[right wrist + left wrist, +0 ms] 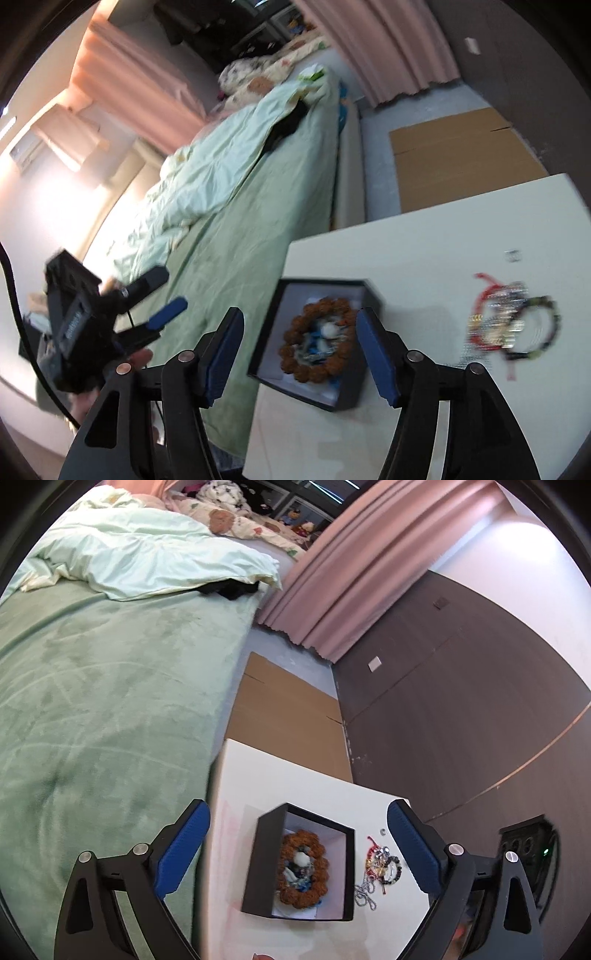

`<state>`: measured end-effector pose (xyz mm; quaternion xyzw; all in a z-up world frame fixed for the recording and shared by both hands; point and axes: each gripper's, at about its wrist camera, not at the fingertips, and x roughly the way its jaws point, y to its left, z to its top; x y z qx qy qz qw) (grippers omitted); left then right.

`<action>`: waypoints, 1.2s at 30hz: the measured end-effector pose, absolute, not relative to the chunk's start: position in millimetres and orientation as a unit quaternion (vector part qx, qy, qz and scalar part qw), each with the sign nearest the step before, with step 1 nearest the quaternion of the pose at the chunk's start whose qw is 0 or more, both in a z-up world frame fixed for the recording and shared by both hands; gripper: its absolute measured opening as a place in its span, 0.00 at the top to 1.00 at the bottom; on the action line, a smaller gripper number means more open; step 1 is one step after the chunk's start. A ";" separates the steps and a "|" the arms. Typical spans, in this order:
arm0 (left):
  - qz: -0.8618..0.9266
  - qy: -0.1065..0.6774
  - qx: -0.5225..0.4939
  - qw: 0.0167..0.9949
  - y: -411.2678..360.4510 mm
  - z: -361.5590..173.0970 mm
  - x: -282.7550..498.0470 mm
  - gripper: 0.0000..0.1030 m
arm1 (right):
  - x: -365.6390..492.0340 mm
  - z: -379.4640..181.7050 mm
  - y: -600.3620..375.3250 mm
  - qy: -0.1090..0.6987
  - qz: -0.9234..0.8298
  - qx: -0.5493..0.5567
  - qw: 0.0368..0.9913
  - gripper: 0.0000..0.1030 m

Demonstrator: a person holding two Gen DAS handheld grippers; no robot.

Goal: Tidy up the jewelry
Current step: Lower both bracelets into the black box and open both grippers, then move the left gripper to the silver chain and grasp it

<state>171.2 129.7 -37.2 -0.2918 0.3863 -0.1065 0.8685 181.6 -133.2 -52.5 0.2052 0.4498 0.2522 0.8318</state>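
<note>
Black box with white inside, holding an orange-brown bead bracelet around white and blue bits. White table. Right of the box, a jewelry pile: red cord, silver chain, black-and-green bead bracelet. Gripper fingers blue-padded on black frames. Mint green bedspread, paler green duvet, floral cream quilt far. Pink curtains, brown cardboard, dark grey-brown wall panel.

My left claw, black-framed with blue rubber pads, hangs with its two fingers spread wide and nothing between them. My right claw, the same build, also stands parted and holds nothing. From the right wrist view I see the left claw off to the side, gripped by a bare hand.
</note>
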 end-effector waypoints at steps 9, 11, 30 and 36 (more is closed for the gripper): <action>-0.161 0.397 -0.244 0.870 69.8 -32.0 172.8 0.00 | 160.1 -30.5 -216.5 0.428 0.185 0.241 0.851 0.00; -0.176 0.401 -0.231 0.869 51.4 -31.4 172.5 0.00 | 153.5 -32.0 -226.9 0.425 0.173 0.246 0.854 0.00; -0.242 0.452 -0.093 0.854 -71.5 -63.1 177.1 0.14 | 146.8 -67.3 -311.4 0.458 0.042 0.271 0.845 0.11; -0.248 0.486 -0.053 0.836 -101.4 -86.5 183.5 0.42 | 158.0 -79.1 -323.0 0.473 0.042 0.285 0.832 0.21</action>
